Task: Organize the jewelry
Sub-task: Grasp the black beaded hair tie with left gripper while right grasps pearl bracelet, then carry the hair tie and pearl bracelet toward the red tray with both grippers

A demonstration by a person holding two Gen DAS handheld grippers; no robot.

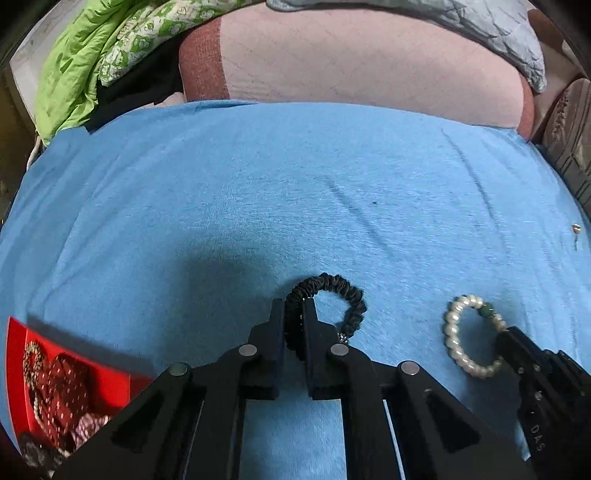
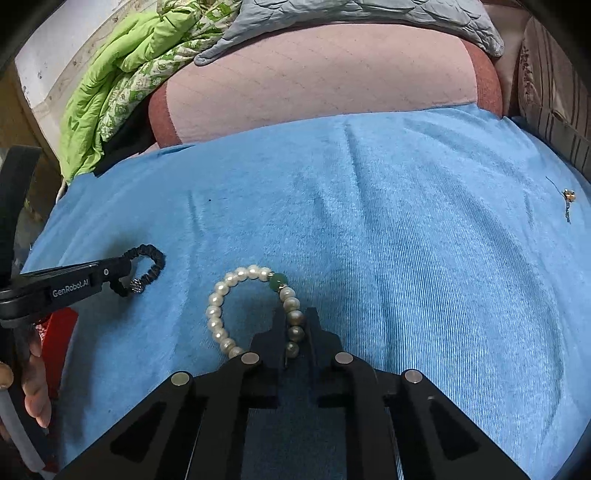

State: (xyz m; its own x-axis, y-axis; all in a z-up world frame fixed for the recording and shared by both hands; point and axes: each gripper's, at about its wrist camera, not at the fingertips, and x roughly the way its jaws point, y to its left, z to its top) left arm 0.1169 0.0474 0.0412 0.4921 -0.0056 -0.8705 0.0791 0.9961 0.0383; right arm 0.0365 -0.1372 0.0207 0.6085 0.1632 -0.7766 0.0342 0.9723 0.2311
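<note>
A black fabric-wound bracelet (image 1: 340, 295) with a small silver bead lies on the blue cloth (image 1: 258, 206). My left gripper (image 1: 294, 306) is shut on its left side. It shows in the right wrist view as the black bracelet (image 2: 153, 264) pinched by the left gripper (image 2: 120, 271). A pearl bracelet (image 2: 221, 306) with one green bead rests on the blue cloth (image 2: 406, 258). My right gripper (image 2: 295, 317) is shut on the pearls of its right side. In the left wrist view, the pearl bracelet (image 1: 460, 332) sits at the right gripper (image 1: 504, 338).
A red box (image 1: 118, 384) holding several pieces of jewelry stands at the lower left. A small earring (image 2: 568, 197) lies far right on the cloth. Behind the cloth are a pink cushion (image 1: 351, 62), green bedding (image 1: 81, 62) and a grey quilt (image 2: 369, 14). A hand (image 2: 35, 384) holds the left gripper.
</note>
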